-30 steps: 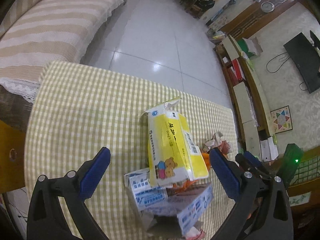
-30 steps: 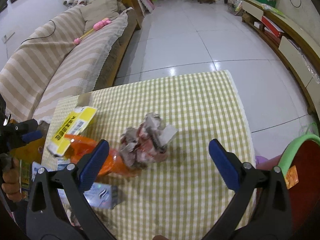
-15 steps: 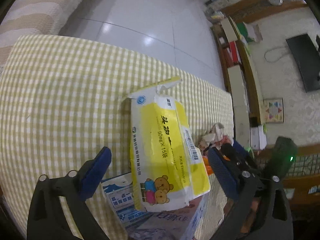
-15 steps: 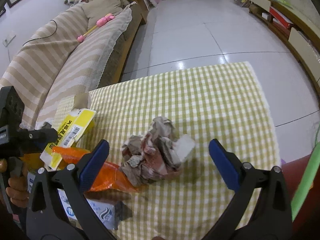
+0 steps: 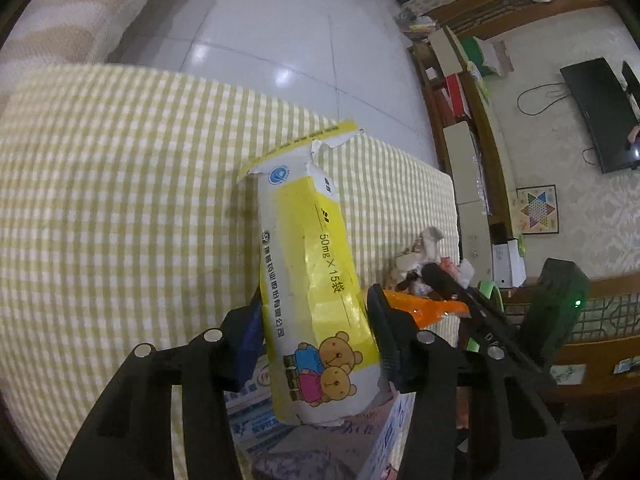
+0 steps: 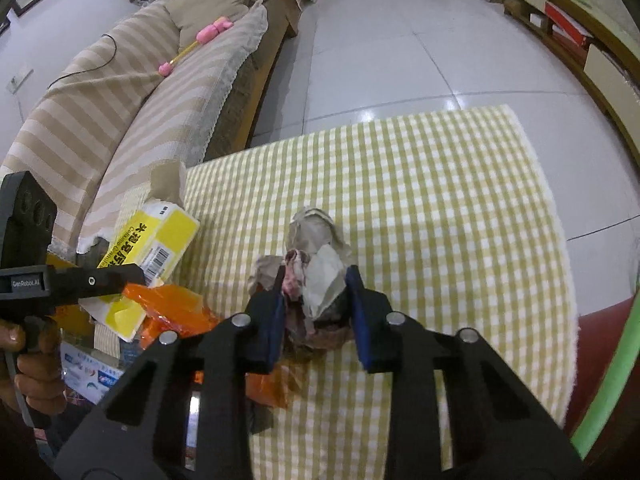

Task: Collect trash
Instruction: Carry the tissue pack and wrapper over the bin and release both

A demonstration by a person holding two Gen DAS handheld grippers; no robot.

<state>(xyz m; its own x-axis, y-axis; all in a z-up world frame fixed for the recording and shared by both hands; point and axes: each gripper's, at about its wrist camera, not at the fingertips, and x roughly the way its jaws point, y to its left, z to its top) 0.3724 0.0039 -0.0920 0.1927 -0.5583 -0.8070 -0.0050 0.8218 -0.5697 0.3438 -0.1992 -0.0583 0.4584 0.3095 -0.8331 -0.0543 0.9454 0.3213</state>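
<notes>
My left gripper (image 5: pixel 316 332) is shut on a torn yellow and white medicine box (image 5: pixel 312 272) with cartoon bears, held over the checked tablecloth (image 5: pixel 120 200). The same box (image 6: pixel 148 248) shows at the left of the right wrist view. My right gripper (image 6: pixel 316 304) is shut on a crumpled paper wad (image 6: pixel 320 264) that rests on the cloth (image 6: pixel 440 200). An orange plastic wrapper (image 6: pixel 172 312) lies beside the wad, and it also shows in the left wrist view (image 5: pixel 416 308). A blue and white carton (image 5: pixel 260 412) lies under the yellow box.
A striped sofa (image 6: pixel 120 112) runs along the table's left side. A red bin with a green rim (image 6: pixel 608 364) stands at the table's right edge. White tiled floor (image 6: pixel 400 60) lies beyond. A low cabinet (image 5: pixel 468 152) lines the far wall.
Both grippers have closed: the left one onto the yellow box, the right one onto the paper wad. Both moved forward and closer to their objects.
</notes>
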